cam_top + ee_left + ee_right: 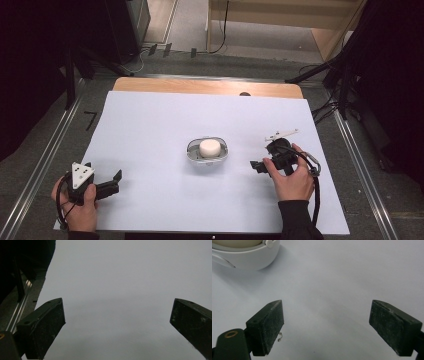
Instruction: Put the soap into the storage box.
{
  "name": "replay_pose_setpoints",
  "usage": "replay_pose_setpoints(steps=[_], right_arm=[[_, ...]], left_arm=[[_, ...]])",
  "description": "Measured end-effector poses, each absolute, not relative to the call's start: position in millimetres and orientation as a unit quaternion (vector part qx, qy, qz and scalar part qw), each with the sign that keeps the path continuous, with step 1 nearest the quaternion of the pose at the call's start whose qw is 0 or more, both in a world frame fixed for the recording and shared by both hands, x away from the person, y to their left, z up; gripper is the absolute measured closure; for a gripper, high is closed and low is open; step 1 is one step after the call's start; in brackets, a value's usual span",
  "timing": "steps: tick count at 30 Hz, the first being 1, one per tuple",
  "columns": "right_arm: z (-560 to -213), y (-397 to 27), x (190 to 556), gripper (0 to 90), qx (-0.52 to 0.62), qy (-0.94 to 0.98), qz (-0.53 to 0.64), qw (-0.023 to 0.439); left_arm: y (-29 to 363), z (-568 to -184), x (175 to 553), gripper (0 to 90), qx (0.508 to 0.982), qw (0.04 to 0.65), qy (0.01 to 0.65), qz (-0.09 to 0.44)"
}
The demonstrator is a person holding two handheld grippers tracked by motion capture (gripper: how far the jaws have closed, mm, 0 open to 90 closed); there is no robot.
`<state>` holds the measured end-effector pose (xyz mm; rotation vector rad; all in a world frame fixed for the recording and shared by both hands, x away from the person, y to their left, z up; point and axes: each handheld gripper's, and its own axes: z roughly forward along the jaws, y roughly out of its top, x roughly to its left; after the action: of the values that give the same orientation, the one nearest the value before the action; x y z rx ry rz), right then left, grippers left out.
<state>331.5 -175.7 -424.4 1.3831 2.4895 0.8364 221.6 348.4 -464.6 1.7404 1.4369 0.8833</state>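
**Bowl with white puck sits mid-sheet, both grippers empty**

Bowl (207, 152), a small pale dish, holds a white round block (209, 147) and stands near the middle of the white sheet (150, 125). The right gripper (256, 166) lies just to its right, jaws spread wide with nothing between them; in the right gripper view the bowl's rim (249, 257) shows at the upper left, apart from the pads. The left gripper (116, 181) rests at the sheet's near left corner, well apart from the bowl, jaws likewise wide and empty over bare sheet. A hand (295, 182) in a dark sleeve grips the right tool. The sheet covers a wooden table (207, 86), whose far edge shows bare. Metal rails (45, 155) run along both sides over grey carpet; black drapes close the room left and right, and pale wooden furniture (280, 20) stands beyond.
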Motion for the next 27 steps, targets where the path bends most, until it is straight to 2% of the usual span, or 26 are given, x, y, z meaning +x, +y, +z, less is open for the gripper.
replay_pose_setpoints(steps=[27], right_arm=[[-447.9, -223.7, 311.2, 12.9, 0.501, 0.813, 0.286, 0.084]], left_arm=[[349.0, -464.3, 221.4, 0.2, 0.673, 0.352, 0.555, 0.34]])
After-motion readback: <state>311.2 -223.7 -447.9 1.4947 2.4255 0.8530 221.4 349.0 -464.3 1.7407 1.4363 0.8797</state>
